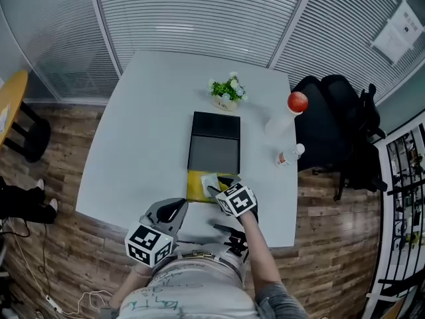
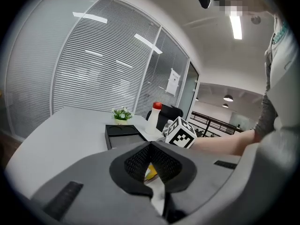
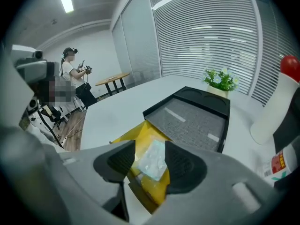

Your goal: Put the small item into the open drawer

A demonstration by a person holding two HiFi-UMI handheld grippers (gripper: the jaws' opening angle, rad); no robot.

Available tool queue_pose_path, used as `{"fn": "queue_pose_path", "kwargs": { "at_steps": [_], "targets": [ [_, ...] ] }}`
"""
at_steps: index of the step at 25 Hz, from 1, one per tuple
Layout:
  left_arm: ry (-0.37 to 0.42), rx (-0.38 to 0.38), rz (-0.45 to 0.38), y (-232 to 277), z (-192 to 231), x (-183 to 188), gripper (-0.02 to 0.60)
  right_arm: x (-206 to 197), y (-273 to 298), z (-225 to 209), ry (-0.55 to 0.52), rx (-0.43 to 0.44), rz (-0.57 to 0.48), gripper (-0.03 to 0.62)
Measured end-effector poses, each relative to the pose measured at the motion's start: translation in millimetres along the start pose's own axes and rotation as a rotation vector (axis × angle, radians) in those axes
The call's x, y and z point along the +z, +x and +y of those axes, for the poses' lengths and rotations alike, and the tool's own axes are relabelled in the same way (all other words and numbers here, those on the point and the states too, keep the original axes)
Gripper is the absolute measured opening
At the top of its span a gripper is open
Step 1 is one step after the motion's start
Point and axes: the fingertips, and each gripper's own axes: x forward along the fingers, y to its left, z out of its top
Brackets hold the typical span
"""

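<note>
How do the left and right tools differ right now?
The left tool's jaws meet at the tips, nothing between; the right tool's jaws stand apart. The right tool hangs over the yellow drawer with the small packet lying in it; the left tool sits back near the table's near edge. Both carry a marker cube.

The right claw (image 1: 220,186) sits just below the middle of the head view, pointing away from the torso (image 1: 192,291) and steeply down. Its marker cube (image 1: 237,200) faces up, and the bare right forearm (image 1: 264,261) trails toward the lower right. Its jaws stand wide apart, pressing on nothing. The left claw (image 1: 171,211) is at lower left, close to the torso and tilted only slightly down, with its jaw tips touching and nothing gripped.
</note>
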Motion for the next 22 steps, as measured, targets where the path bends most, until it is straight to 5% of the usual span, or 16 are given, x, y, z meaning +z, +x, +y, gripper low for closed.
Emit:
{"fn": "queue_pose_path", "kwargs": {
  "at_steps": [7,13,22],
  "targets": [
    [-0.035,-0.010,0.016,7,-1,-3,-0.003,8,-14,2,-0.034,-0.001,-0.025,0.181],
    [-0.030,-0.025,0.036,10,1,-5,-0.003,15,-22,3,-0.034,-0.007,-0.067,0.066],
    [-0.015,-0.057,0.046,17,3,-2,-0.003,9,-21,1,-0.038,-0.018,-0.029,0.005]
  ]
}}
